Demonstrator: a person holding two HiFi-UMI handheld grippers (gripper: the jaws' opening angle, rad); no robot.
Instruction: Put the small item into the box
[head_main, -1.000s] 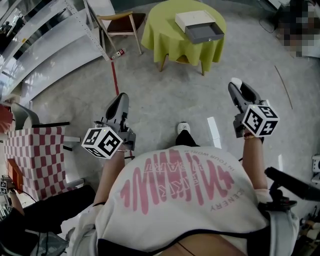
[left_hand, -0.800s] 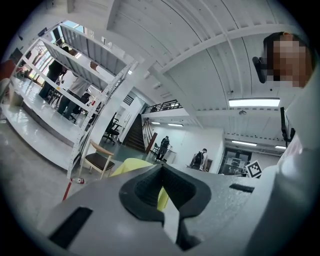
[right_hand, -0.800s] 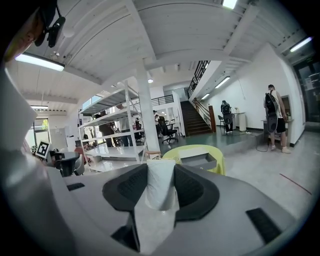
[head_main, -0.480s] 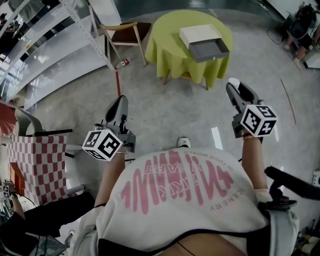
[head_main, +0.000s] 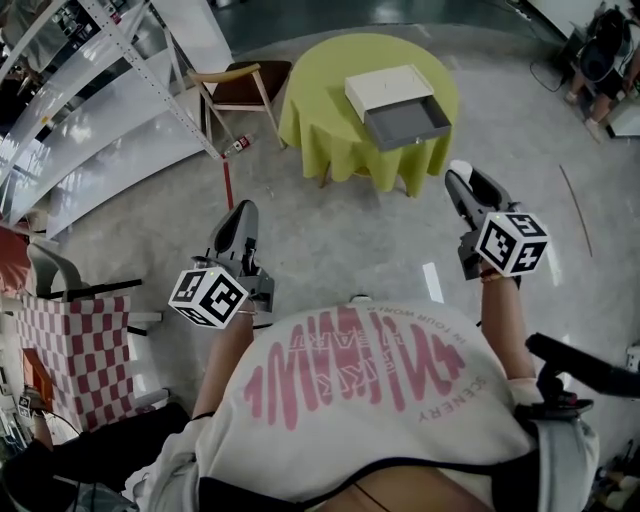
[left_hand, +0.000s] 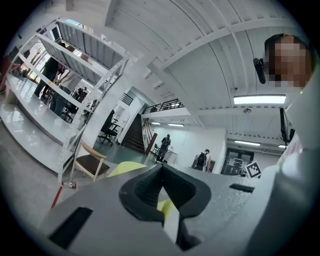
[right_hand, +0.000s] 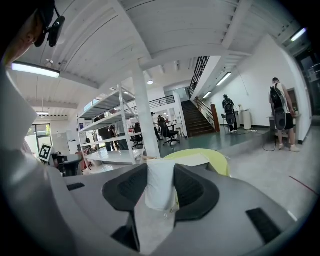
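A white box (head_main: 388, 86) with its grey drawer (head_main: 408, 121) pulled open lies on a round table under a yellow-green cloth (head_main: 325, 95), some way ahead of me. My right gripper (head_main: 462, 176) is raised over the floor short of the table, shut on a small white item (right_hand: 160, 184) that stands upright between its pads. The table (right_hand: 212, 157) and box (right_hand: 186, 161) show just beyond those jaws. My left gripper (head_main: 243, 212) hangs over bare floor at the left, shut with nothing in it (left_hand: 161, 172).
A wooden chair (head_main: 245, 84) stands left of the table, beside long metal shelving (head_main: 110, 70). A small bottle (head_main: 237, 146) and a red strip lie on the floor near it. A red-and-white checked cloth (head_main: 70, 325) is at my left. People stand far right (head_main: 600, 40).
The table and box have slid slightly left in the head view. Both grippers keep their pose, the right one a little higher and further left, still gripping the white item.
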